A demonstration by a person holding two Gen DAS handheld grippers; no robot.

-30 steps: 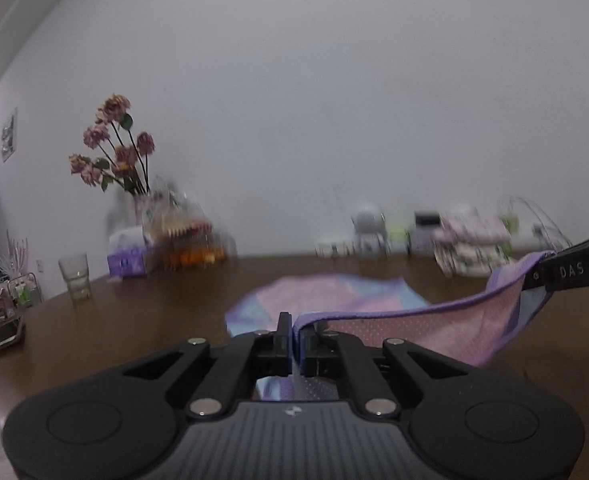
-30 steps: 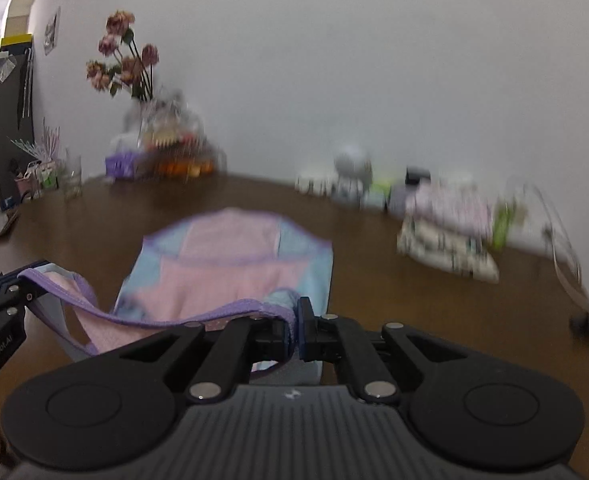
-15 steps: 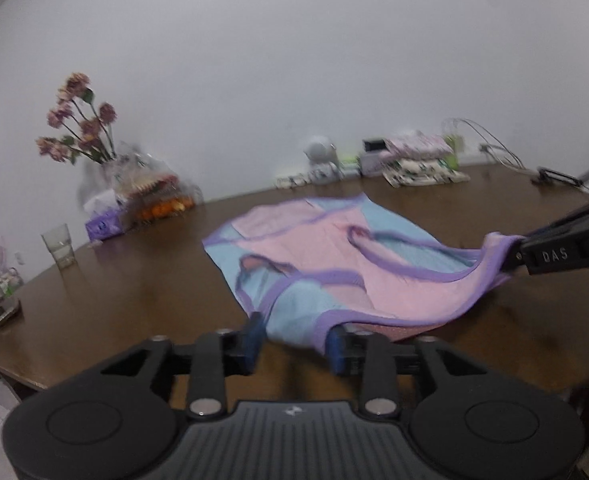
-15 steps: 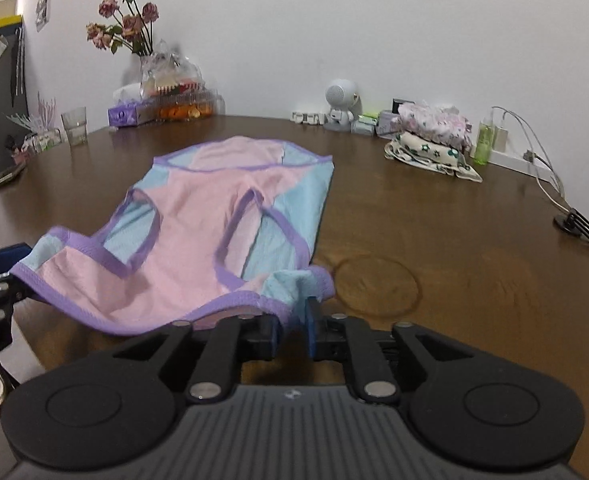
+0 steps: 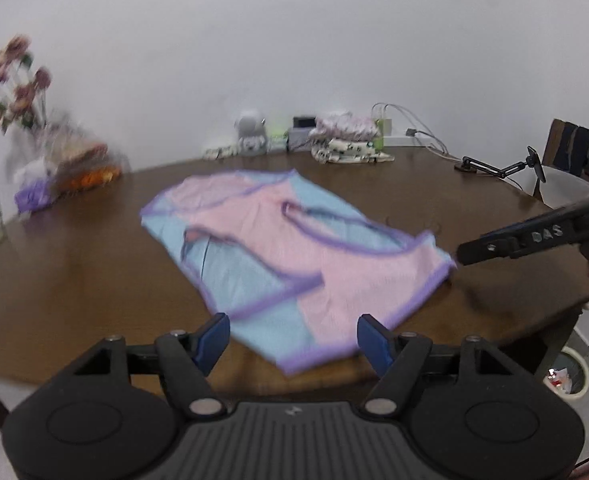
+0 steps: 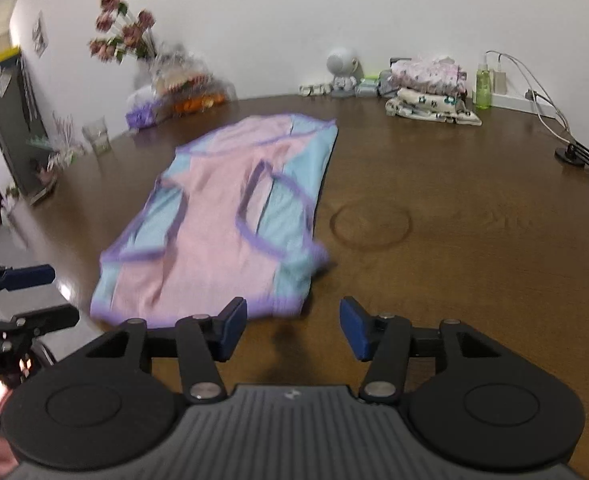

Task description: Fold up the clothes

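Now that both grippers have let go, the pink-and-blue garment point(image 6: 222, 216) lies spread flat on the desk point(image 6: 454, 240).
Left gripper point(image 5: 293, 338) and right gripper point(image 6: 293, 322), clamped on its near hem a second ago, are opening their jaws with nothing pinched; spreading looks finished, and folding can begin.

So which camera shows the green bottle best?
The right wrist view. There the green bottle stands clear and whole by the wall, right of the folded clothes pile. In the left wrist view it is only a small green blur half hidden behind that pile.
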